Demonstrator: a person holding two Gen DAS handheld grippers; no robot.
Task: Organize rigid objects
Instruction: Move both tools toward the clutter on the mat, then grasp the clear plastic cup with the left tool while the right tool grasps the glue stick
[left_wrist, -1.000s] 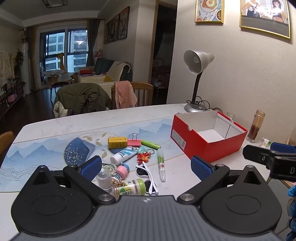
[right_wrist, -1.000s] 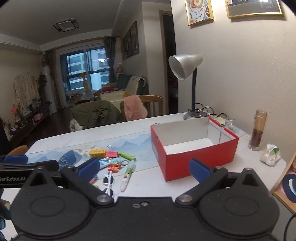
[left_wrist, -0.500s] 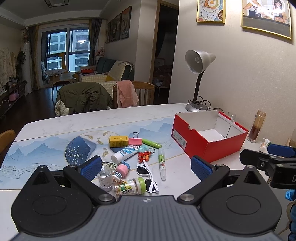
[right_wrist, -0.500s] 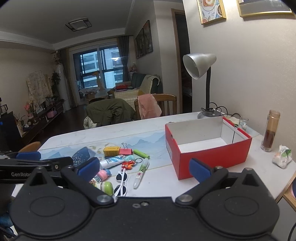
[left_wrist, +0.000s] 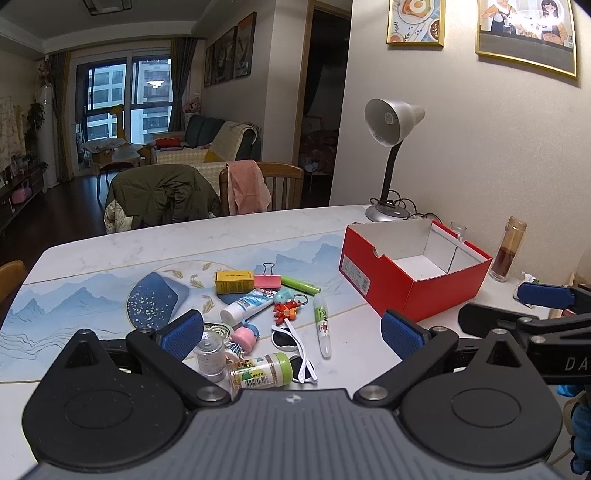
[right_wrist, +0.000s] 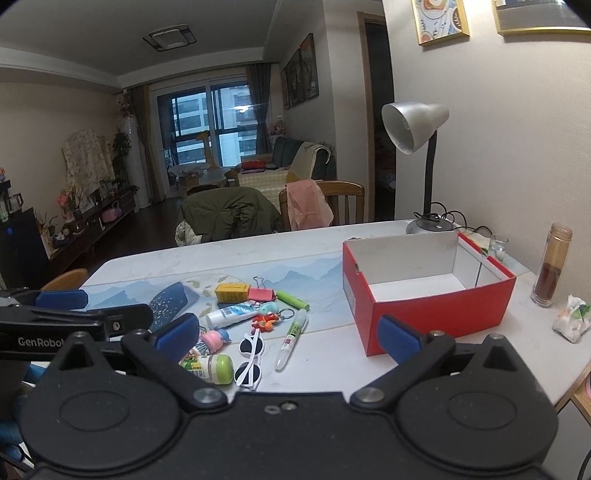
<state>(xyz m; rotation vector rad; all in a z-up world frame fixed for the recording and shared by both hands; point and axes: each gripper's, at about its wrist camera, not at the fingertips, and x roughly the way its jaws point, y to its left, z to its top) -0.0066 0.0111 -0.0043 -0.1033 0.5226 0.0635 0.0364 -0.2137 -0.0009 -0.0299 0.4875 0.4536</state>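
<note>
Drawn back from the counter (left_wrist: 110, 251), both hand-held grippers (left_wrist: 291, 332) (right_wrist: 288, 334) gaping empty; glue pen (left_wrist: 322, 325) lengthwise near-to-far, left of red box (left_wrist: 413, 266).

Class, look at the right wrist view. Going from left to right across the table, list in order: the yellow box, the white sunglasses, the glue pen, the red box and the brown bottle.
yellow box → white sunglasses → glue pen → red box → brown bottle

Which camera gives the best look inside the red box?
The right wrist view: the red box faces it squarely, so most of its white floor shows, bare. The left wrist view sees the box cornerwise, with its near wall hiding much of the floor.
</note>
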